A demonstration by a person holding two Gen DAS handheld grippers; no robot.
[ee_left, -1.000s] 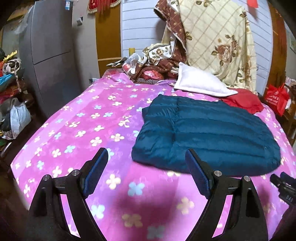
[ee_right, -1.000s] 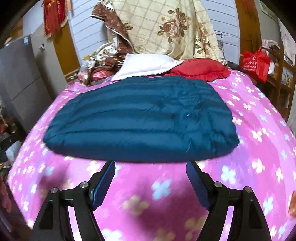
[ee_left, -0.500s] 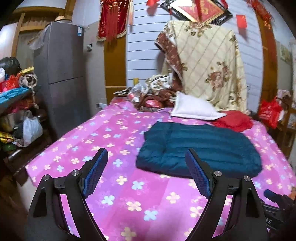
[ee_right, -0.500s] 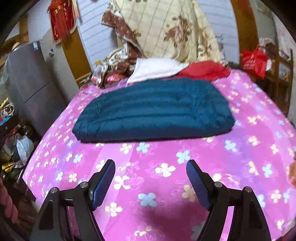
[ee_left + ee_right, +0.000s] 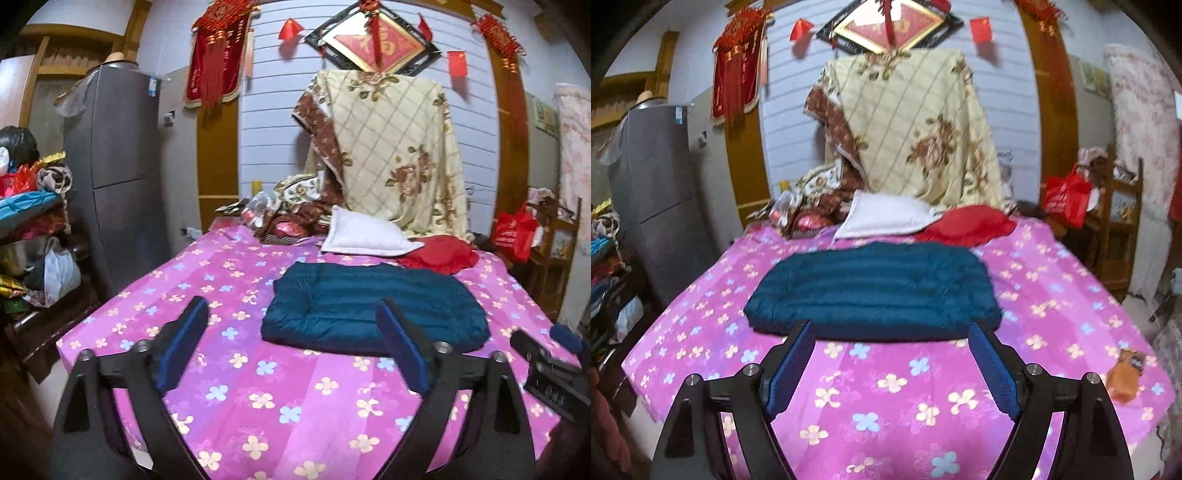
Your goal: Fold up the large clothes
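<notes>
while both of your claws hang well back from the bed, the dark teal quilted puffer jacket (image 5: 873, 290) lies as a compact flat rectangle in the middle of the pink flower-printed bedsheet (image 5: 897, 398), just in front of the white pillow (image 5: 886, 219) and the red cushion (image 5: 967, 225). your left claw (image 5: 291, 349) is spread wide with nothing between its blue pads, and your right claw (image 5: 890, 363) is spread the same way and empty; neither touches the jacket or the sheet.

judging from how the jacket lies, with even edges and no sleeve or hood sticking out, the folding looks done or nearly done, and you seem to be at the checking stage rather than mid-fold. whether another fold is wanted you cannot tell from here; the bundle is wide.

if you decide to halve it once more, bring each claw down to one short end's corners, pinch through all the puffy layers at once, and carry that end across to meet the other. puffer fabric is slippery and springy, so a shallow pinch will likely let the layers slide apart.
</notes>
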